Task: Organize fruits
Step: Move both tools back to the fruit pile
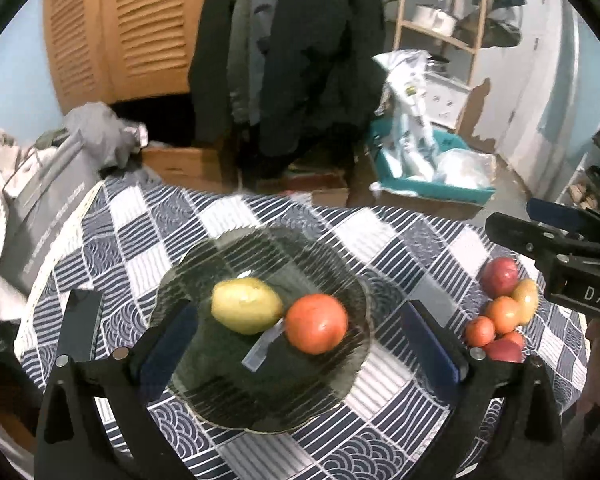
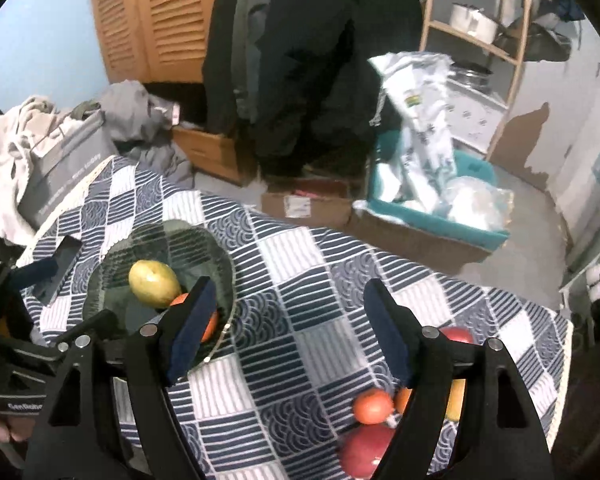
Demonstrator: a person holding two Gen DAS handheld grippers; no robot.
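Bench (image 1: 380,236) under a blue-and-white checked cloth (image 1: 236,452).
A ribbed glass plate (image 1: 204,264) sits near its middle; a heap of loose fruit (image 1: 504,312) lies towards the right edge, directly on the cloth.

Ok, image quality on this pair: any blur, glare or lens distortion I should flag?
Left wrist view: strong fisheye bending with dark corners; the glass plate looks smeared by motion, while the yellow fruit and the orange-red fruit on it stay readable. Right wrist view: same curvature, soft overall; the fruit pile at the bottom edge is blurred and partly hidden by the gripper.
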